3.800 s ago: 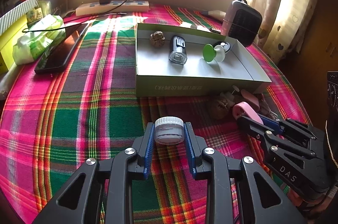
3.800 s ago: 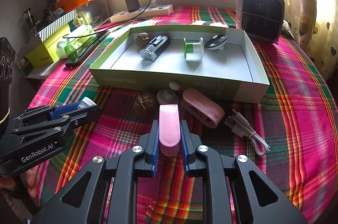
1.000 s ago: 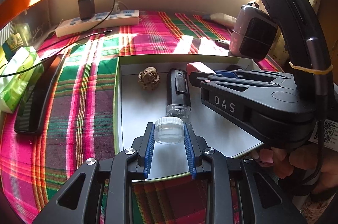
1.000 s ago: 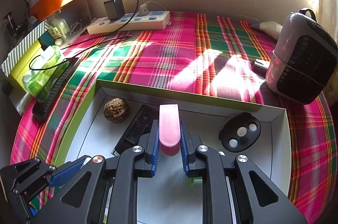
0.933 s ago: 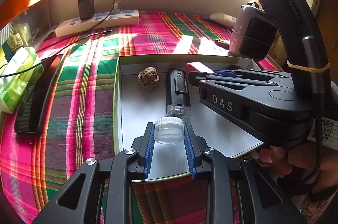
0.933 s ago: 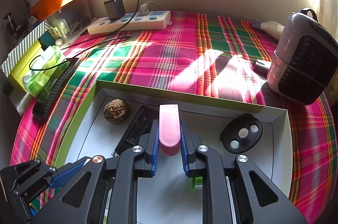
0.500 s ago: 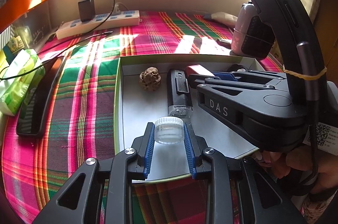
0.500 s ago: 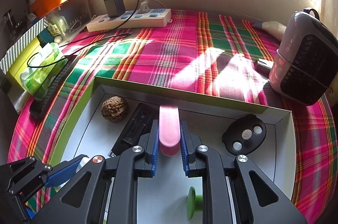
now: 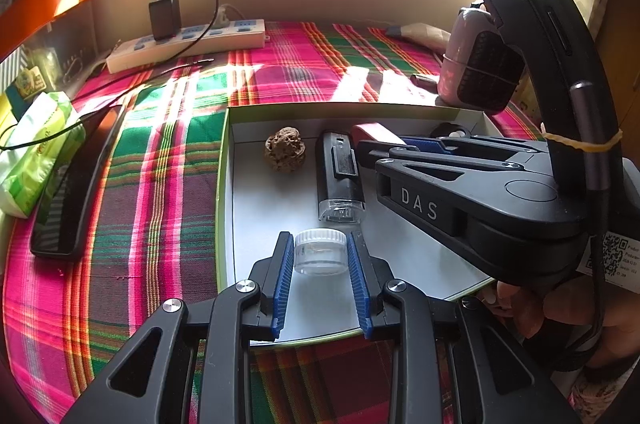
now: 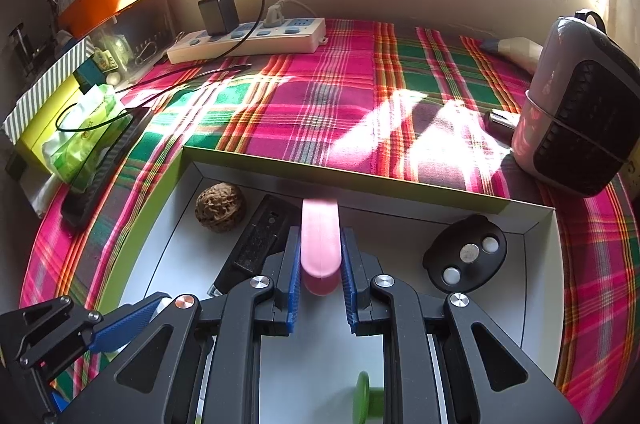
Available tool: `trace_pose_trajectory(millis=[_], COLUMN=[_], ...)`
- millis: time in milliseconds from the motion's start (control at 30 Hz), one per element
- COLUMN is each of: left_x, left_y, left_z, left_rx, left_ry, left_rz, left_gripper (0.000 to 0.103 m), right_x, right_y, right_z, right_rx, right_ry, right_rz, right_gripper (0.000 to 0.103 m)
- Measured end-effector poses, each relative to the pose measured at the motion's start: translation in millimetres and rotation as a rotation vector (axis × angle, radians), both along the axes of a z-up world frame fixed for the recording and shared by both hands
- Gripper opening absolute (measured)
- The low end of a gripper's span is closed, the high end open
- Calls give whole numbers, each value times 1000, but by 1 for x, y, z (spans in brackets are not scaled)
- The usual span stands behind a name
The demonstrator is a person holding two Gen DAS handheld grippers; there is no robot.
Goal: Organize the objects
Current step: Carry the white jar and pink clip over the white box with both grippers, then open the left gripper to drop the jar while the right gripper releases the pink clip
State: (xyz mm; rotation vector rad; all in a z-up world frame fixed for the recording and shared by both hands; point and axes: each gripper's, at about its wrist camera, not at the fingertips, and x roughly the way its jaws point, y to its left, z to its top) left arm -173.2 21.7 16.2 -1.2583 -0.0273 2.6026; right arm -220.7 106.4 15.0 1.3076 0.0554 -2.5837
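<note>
Holding a small clear jar (image 9: 320, 251) with a white lid between the blue pads of my left tool (image 9: 321, 274), I have it over the near part of the shallow box (image 9: 224, 180), the landmark for everything else. My right tool (image 10: 320, 282) is clamped on a flat pink case (image 10: 320, 240), which sits over the middle of the box and points toward its far wall. Inside the box, a walnut (image 9: 285, 148) lies in the far left corner, a black lighter-like gadget (image 9: 339, 176) lies just right of it, a black key fob (image 10: 466, 253) sits toward the far right corner, and a green spool (image 10: 365, 400) shows near the front, partly hidden under my right tool. Left of the box on the plaid worktop (image 9: 160, 184) lie a phone (image 9: 76, 180) and a green tissue pack (image 9: 34, 152). Beyond the box's far right corner stands a small heater (image 10: 580, 120); well beyond its far wall lies a power strip (image 10: 248, 40).
</note>
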Motion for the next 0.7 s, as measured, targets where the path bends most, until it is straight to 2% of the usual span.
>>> trace_pose_trajectory(millis=[267, 467, 700], left_x=[1, 3, 8], left_y=[0, 0, -2], left_z=[0, 1, 3], left_rx=[-1, -3, -9], left_ry=[1, 0, 6], left_rz=[3, 9, 24], left_gripper=[26, 26, 28], right_x=[1, 4, 10], right_y=[1, 1, 1], right_z=[2, 4, 9], right_rx=[-9, -16, -23], right_ry=[5, 11, 24], right_rz=[-5, -6, 0], right_gripper=[20, 27, 29])
